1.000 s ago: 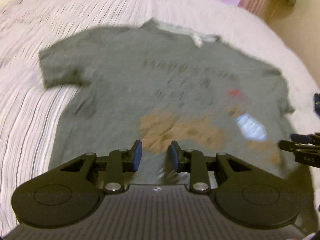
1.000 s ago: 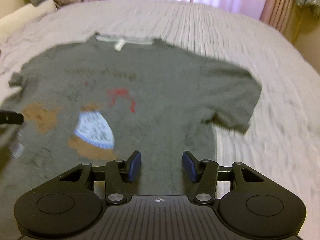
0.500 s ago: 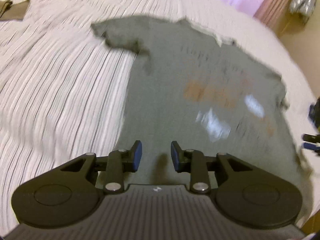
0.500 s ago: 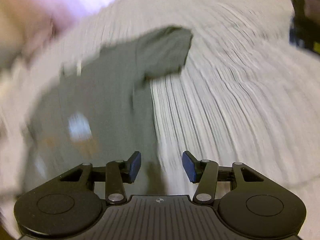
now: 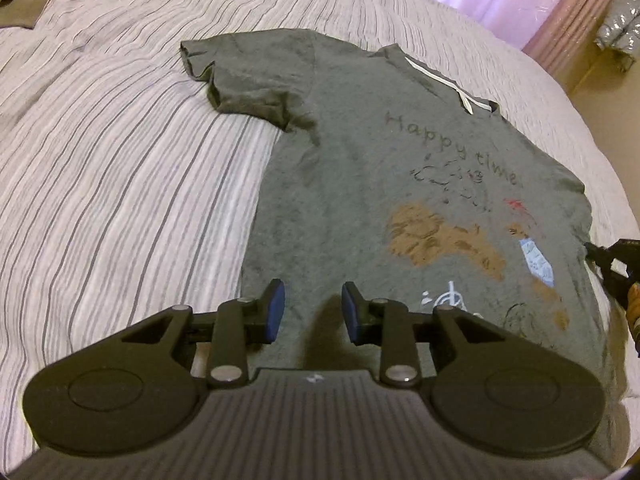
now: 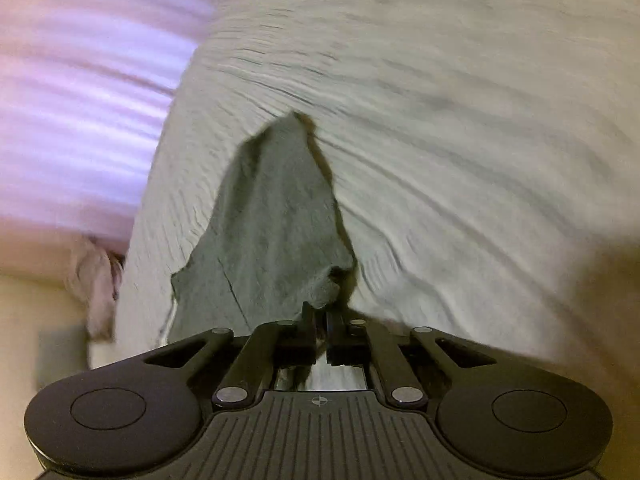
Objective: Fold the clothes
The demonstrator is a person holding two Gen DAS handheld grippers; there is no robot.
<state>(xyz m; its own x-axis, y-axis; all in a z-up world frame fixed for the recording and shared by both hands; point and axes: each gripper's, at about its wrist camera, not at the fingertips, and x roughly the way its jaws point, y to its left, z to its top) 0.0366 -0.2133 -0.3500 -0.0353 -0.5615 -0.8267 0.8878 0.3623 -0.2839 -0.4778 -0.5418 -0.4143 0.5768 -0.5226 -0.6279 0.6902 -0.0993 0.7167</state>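
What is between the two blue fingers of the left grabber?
Only grey t-shirt cloth lies under the gap of the open left gripper, near the shirt's bottom edge. Nothing is pinched there. The left wrist view shows this.

- "Happy time" in dark handwritten letters across the chest of the grey T-shirt [image 5: 360,184], running toward 4 o'clock.
- Other marks on the print too small to read.

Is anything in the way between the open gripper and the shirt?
No. The left gripper is open right over the gray shirt, with nothing between them. The right gripper already pinches the shirt's edge.
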